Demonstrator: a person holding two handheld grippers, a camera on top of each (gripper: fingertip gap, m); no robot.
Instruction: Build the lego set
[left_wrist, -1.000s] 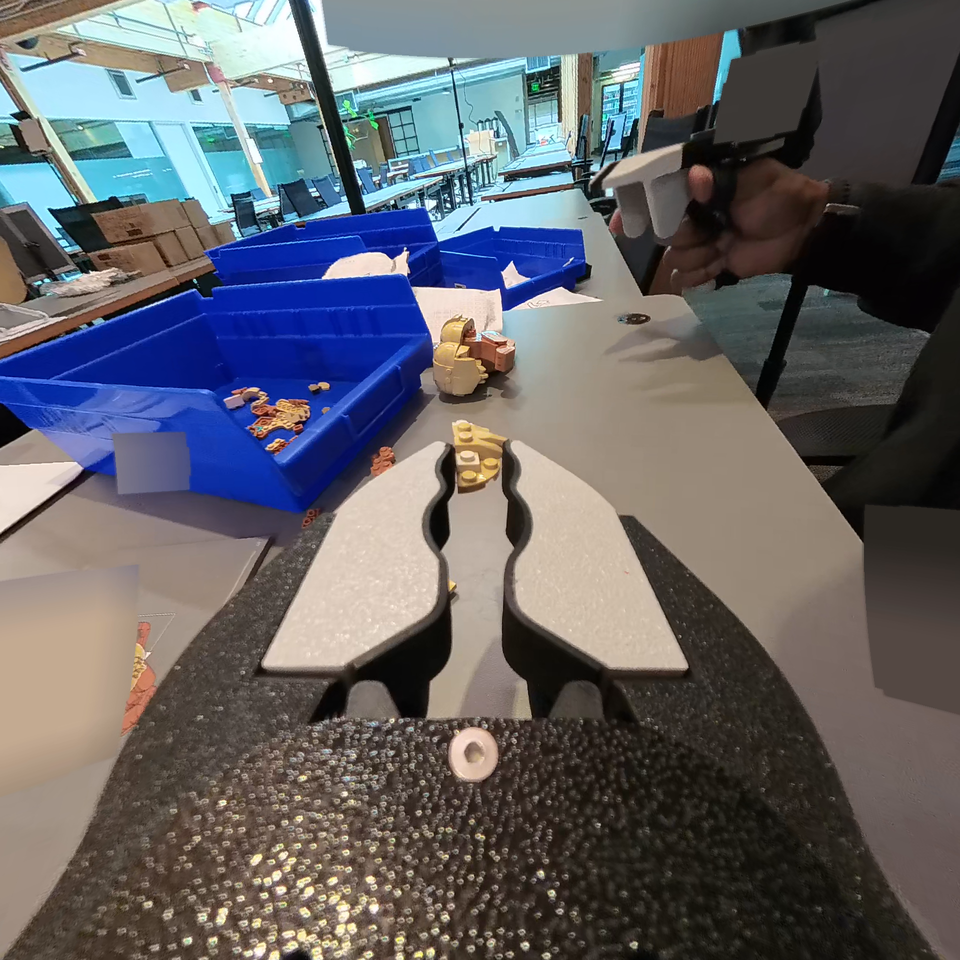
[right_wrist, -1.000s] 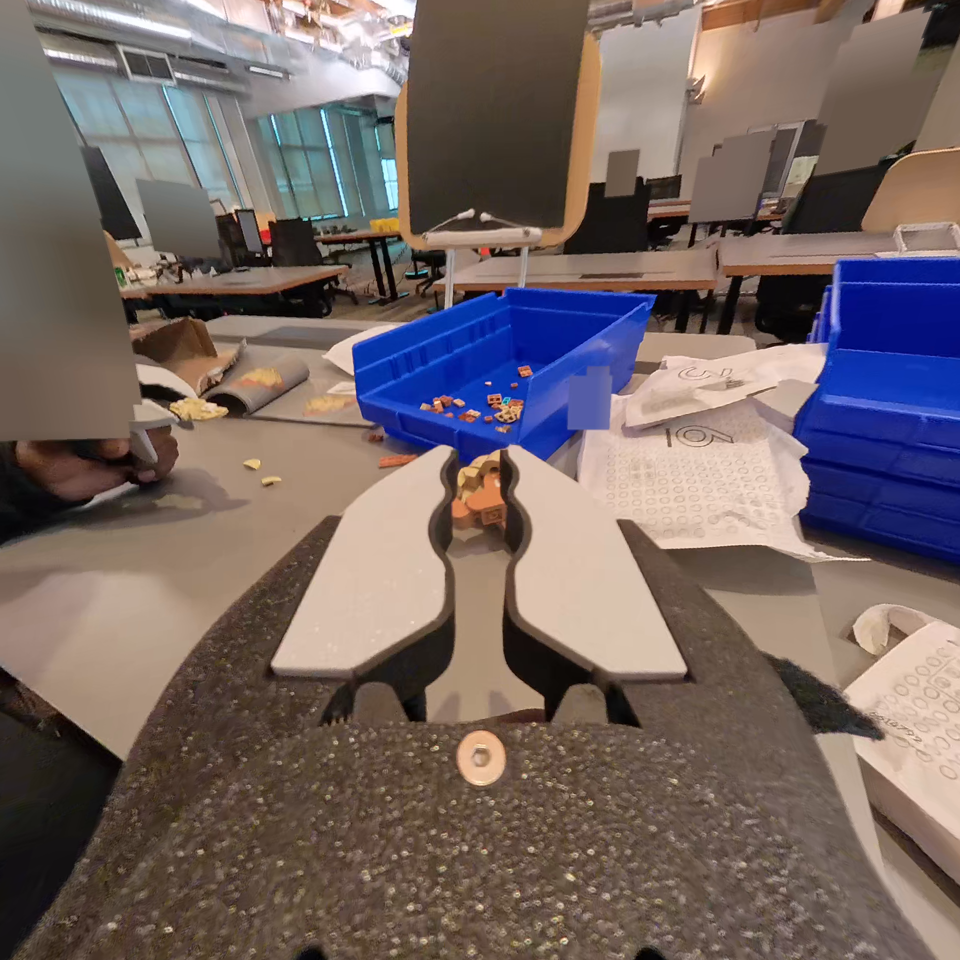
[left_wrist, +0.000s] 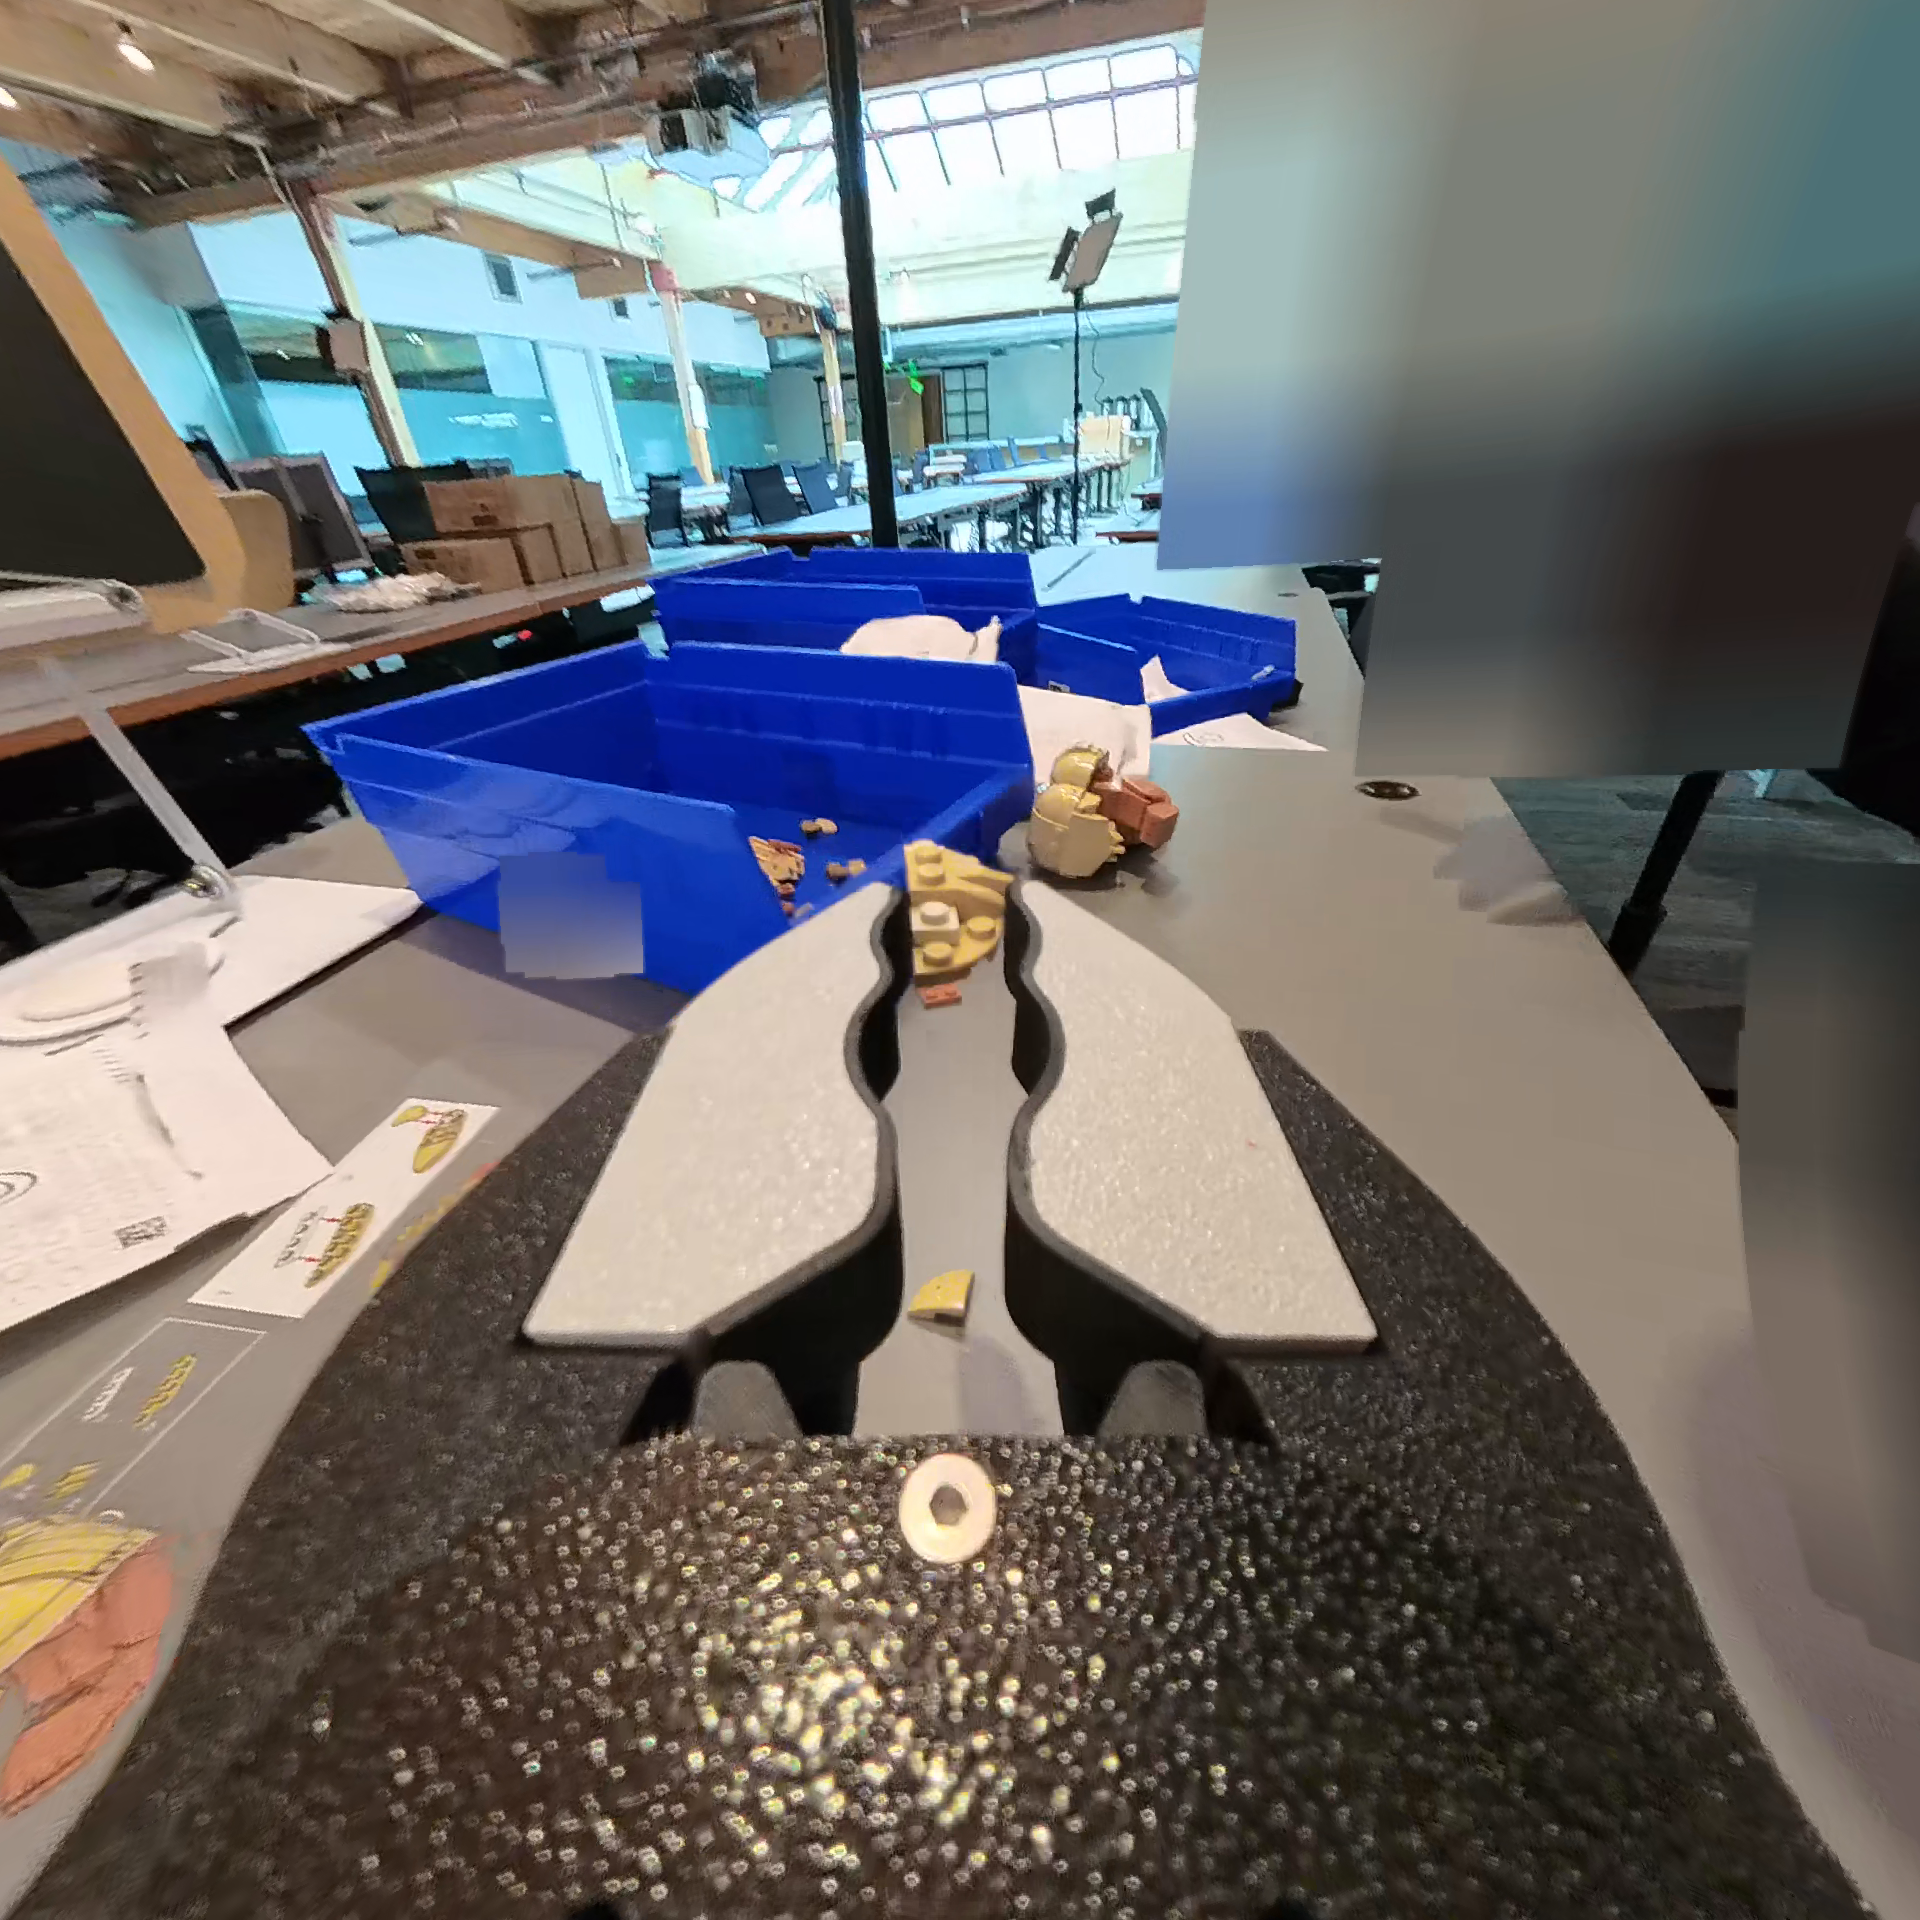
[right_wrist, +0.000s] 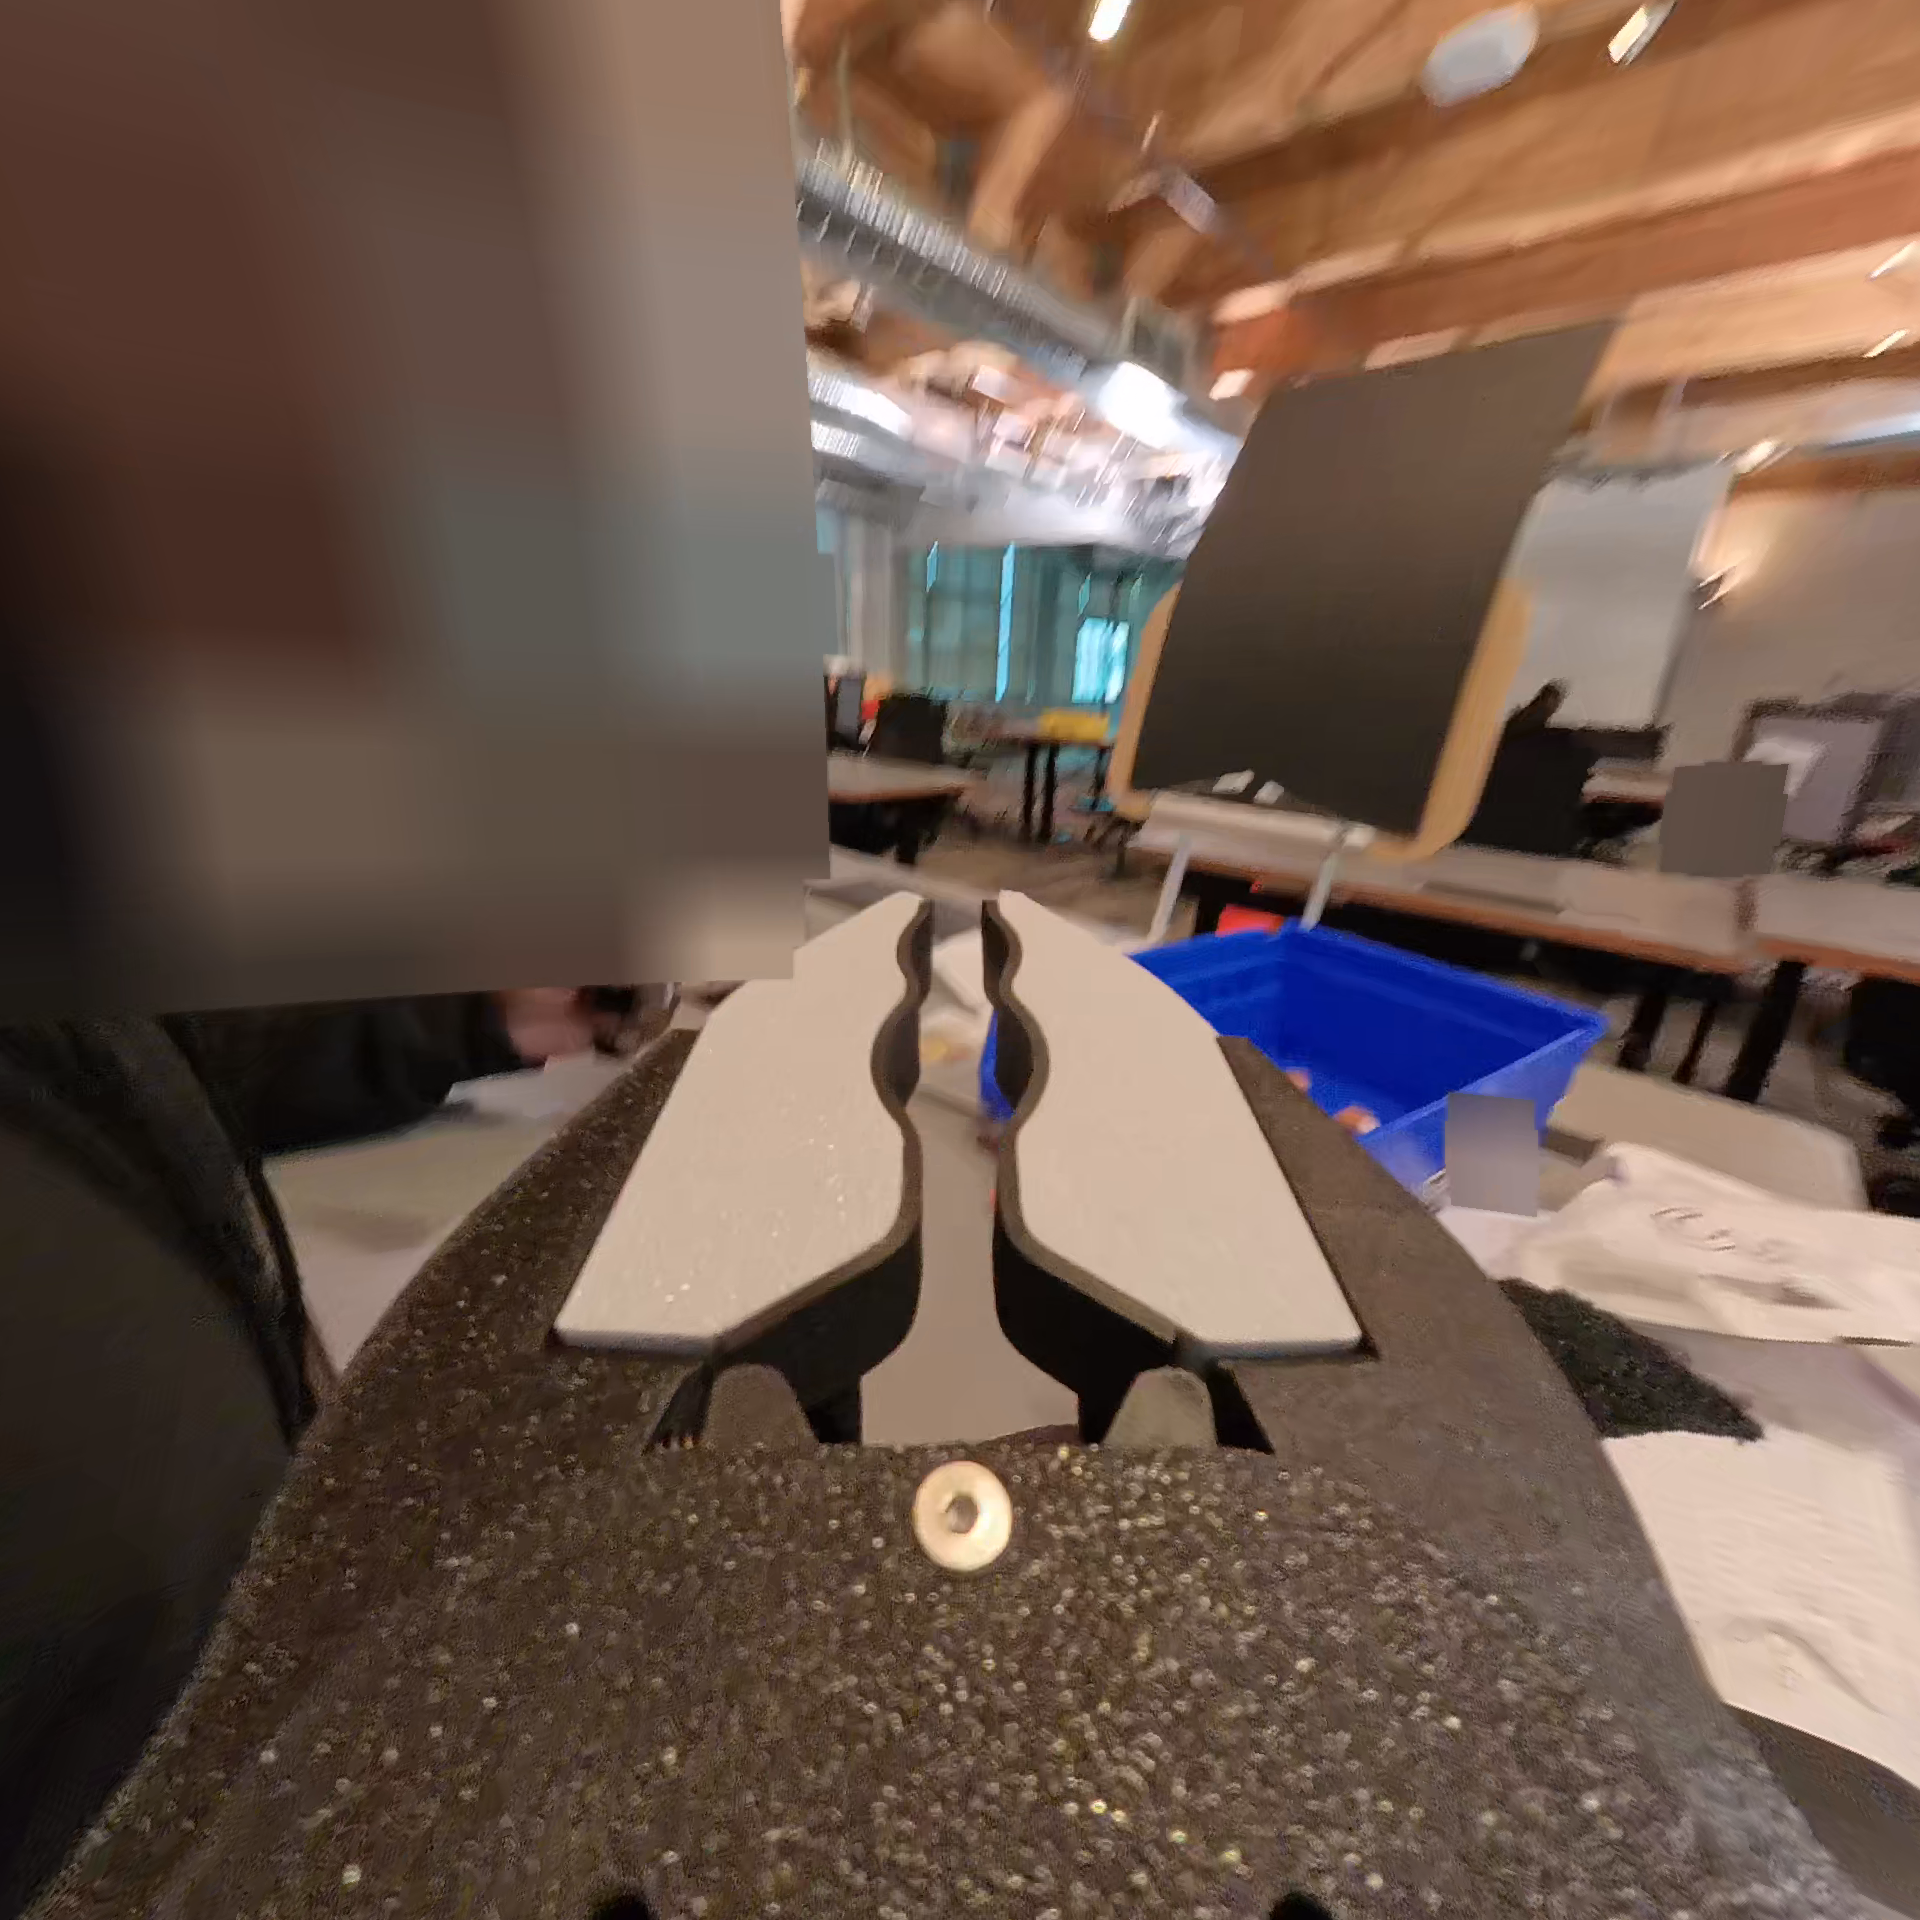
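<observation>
Left wrist view: your left gripper clamps the tan lego piece, raised just in front of the blue bin; the half-built tan and brown model sits right of that bin. Right gripper is lifted, slightly parted, empty. Next, probably carry piece to model and align studs.

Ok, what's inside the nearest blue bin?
Loose brown and tan lego pieces lie on the floor of the blue bin. Its front wall hides the near floor.
</observation>
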